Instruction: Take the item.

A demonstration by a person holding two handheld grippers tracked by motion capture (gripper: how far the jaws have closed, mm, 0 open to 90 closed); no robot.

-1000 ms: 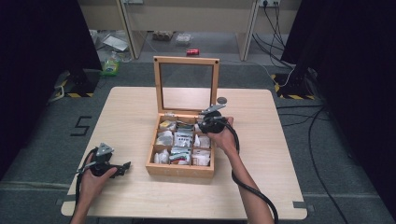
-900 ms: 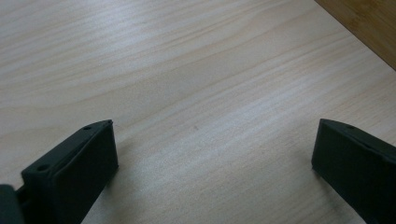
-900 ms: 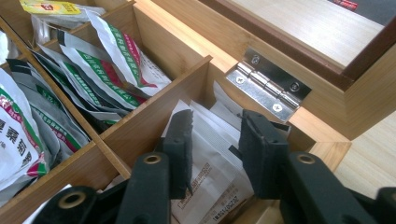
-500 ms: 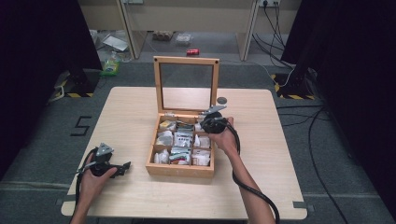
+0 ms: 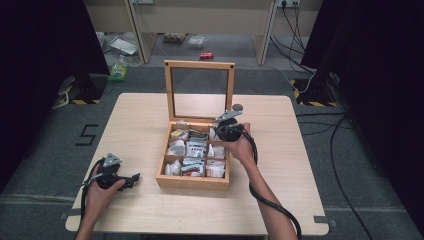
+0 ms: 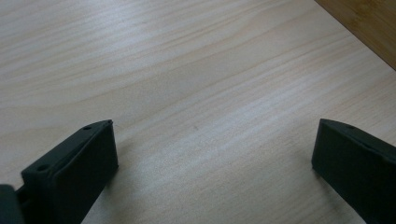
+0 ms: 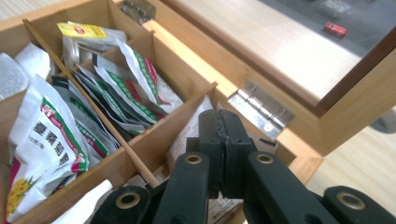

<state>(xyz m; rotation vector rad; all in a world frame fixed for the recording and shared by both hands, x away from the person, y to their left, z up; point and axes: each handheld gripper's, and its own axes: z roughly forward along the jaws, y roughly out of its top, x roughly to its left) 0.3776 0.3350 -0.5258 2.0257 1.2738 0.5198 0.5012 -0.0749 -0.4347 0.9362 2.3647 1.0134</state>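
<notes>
Presently, item: your right gripper [image 7: 226, 140] had just been closing, jaws pressed together over a white paper sachet [image 7: 189, 133] in the far right compartment of the open wooden tea box [image 5: 192, 181] at the table's middle; whether it pinched the sachet, you could not tell. Left gripper [image 6: 212, 154] spread, resting on the pale wooden table [image 5: 140, 120]. Advice: lift straight, slowly.

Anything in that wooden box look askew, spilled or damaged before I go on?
Nothing looks spilled or broken. The sachets in the wooden box stand crooked and overlap, some poking above the dividers. The right gripper is shut over the back right compartment on a white packet. The lid stands upright.
</notes>
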